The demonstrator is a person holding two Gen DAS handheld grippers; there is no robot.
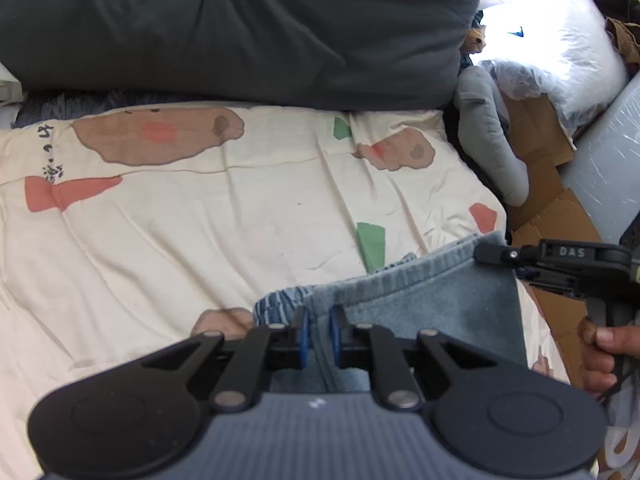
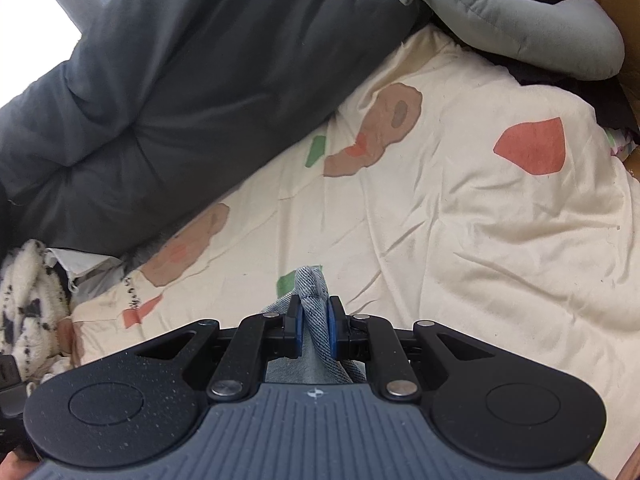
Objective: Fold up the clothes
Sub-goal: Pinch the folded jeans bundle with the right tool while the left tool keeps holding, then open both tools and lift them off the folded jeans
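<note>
**Denim garment pinched at two points above the bed**

A light blue denim garment (image 1: pixel 420 292), with a gathered waistband along its upper edge, hangs stretched between the two tools near the bed's near right corner. The left tool (image 1: pixel 319 334) has its blue-padded fingers pressed onto a fold of the denim at the garment's left end, where the waistband bunches. The right tool (image 1: pixel 490 254), seen from the left wrist camera, grips the garment's upper right corner, and the cloth falls from it in a straight edge. In the right wrist view the right tool (image 2: pixel 313 326) pinches a peak of denim (image 2: pixel 310 284) that stands up between its pads. A hand (image 1: pixel 600 352) holds the right tool's handle at the right edge of the left view.

Under the garment lies a cream quilt (image 1: pixel 240 208) printed with brown capybara shapes, red patches and green patches; it covers the bed and is lightly creased. Along the far edge of the bed sits a dark grey duvet (image 1: pixel 240 28), bulky and folded. At the bed's far right corner a light grey plush limb (image 1: pixel 488 140) drapes down beside flattened cardboard (image 1: pixel 540 168). A clear plastic bag with white filling (image 1: pixel 560 52) rests beyond the cardboard. In the right wrist view a white fleece with black spots (image 2: pixel 28 300) lies at the left end of the duvet.
</note>
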